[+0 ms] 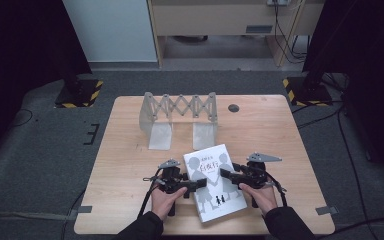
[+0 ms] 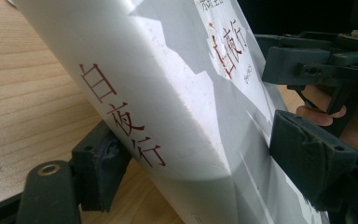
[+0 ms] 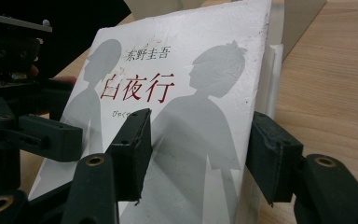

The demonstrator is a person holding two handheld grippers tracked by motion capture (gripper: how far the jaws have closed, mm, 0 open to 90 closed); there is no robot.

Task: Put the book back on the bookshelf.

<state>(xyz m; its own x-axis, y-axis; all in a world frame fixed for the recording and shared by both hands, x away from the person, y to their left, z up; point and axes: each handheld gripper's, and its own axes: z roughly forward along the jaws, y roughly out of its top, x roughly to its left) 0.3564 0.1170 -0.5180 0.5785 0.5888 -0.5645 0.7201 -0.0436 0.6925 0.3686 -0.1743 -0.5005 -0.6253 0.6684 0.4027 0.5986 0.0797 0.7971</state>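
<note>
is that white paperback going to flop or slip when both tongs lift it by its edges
The paperback looks thick, so it will probably stay fairly stiff. Its smooth cover may slip against the left tongs, which straddle its spine. The right tongs straddle the page-side edge, where the pages could splay or sag when lifted.

From my seat, the book [image 1: 214, 182] lies on the table [image 1: 130, 150] near its front edge, between my two grippers: the left gripper [image 1: 196, 185] at its left side, the right gripper [image 1: 227, 173] at its right side. Behind the book, toward the far edge, stands the folding rack [image 1: 179, 117]. A small round disc [image 1: 233, 108] sits right of the rack.
</note>
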